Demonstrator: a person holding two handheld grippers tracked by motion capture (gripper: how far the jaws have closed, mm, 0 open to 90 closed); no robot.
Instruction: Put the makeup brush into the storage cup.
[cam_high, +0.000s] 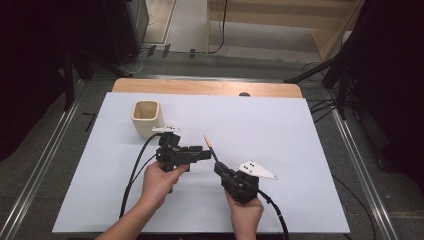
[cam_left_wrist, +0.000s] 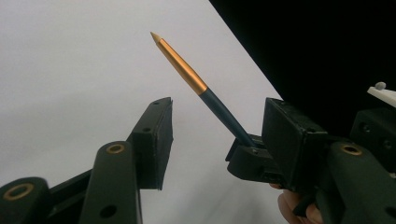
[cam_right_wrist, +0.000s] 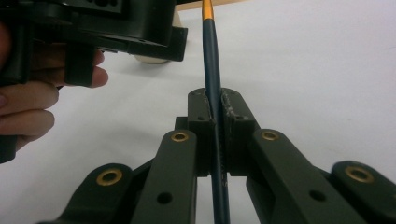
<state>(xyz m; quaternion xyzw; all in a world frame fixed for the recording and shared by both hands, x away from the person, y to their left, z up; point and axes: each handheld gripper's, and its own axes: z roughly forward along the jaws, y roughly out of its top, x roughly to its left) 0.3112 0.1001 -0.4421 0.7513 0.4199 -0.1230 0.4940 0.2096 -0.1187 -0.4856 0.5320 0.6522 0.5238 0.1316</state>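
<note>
We read this as a hand-over in mid-air: the right gripper (cam_right_wrist: 215, 109) is clenched on a pen (cam_right_wrist: 211, 65), its two pads pressing the dark blue barrel from either side, while the left gripper (cam_left_wrist: 217, 128) stands released, its jaws apart with nothing pressed between them. In the high view the pen (cam_high: 212, 148) juts up and away from the right gripper (cam_high: 220, 167), gold tip leading, held clear above the white table (cam_high: 300, 150) and not resting on it. The left gripper (cam_high: 206, 152) sits just beside the pen's lower barrel, coming in from the side. From the left gripper view the pen (cam_left_wrist: 196, 81) rises at a slant in the gap between the jaws, nearer the right-hand pad; whether that pad already touches the barrel we cannot tell, since the other gripper's nose hides the spot. The next move, as we judge it, calls for the left jaws to close squarely on the barrel above the right grip, and only then for the right to let go. A cream cup (cam_high: 147, 117) stands well apart at the back left, a likely home for the pen.
</note>
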